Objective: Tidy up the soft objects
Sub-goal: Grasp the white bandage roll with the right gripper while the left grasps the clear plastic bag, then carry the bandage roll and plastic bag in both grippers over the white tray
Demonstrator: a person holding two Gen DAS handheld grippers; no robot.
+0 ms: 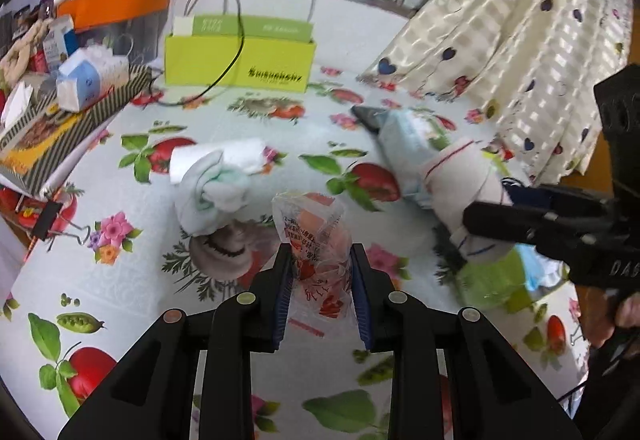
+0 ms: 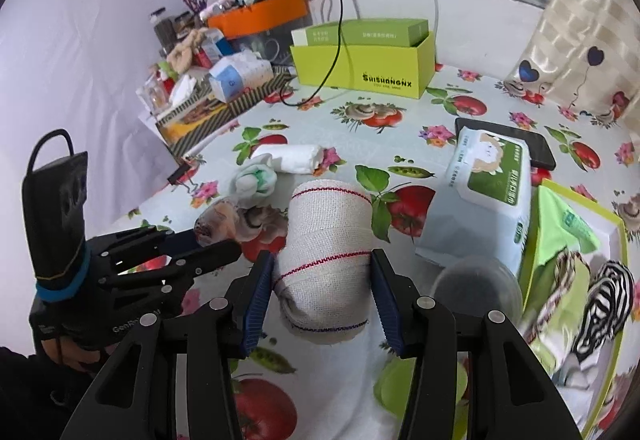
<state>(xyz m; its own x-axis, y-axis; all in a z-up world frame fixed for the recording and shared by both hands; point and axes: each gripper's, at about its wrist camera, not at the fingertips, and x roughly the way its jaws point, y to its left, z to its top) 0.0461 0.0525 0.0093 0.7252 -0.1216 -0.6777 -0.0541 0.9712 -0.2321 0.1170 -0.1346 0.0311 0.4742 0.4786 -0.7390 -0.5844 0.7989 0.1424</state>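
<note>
Cream bandage roll (image 2: pixel 326 252) showing red stitch lines; tablecloth (image 1: pixel 120 280) showing tomatoes, flowers; box (image 2: pixel 362 74) showing lime green.

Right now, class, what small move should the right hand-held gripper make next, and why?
Probably carry the bandage roll right, to the lime tray. The right hand-held gripper already clamps it, and the tray holds other soft items, like a striped cloth.

- Left gripper (image 1: pixel 322 280): fingers (image 1: pixel 285 292) pressed against both sides of a plastic packet (image 1: pixel 316 240), held above the counter.
- Right gripper (image 2: pixel 322 294): fingers (image 2: pixel 256 304) flank a bandage roll (image 2: pixel 326 252) (contact looks likely, though a slight gap may remain).
</note>
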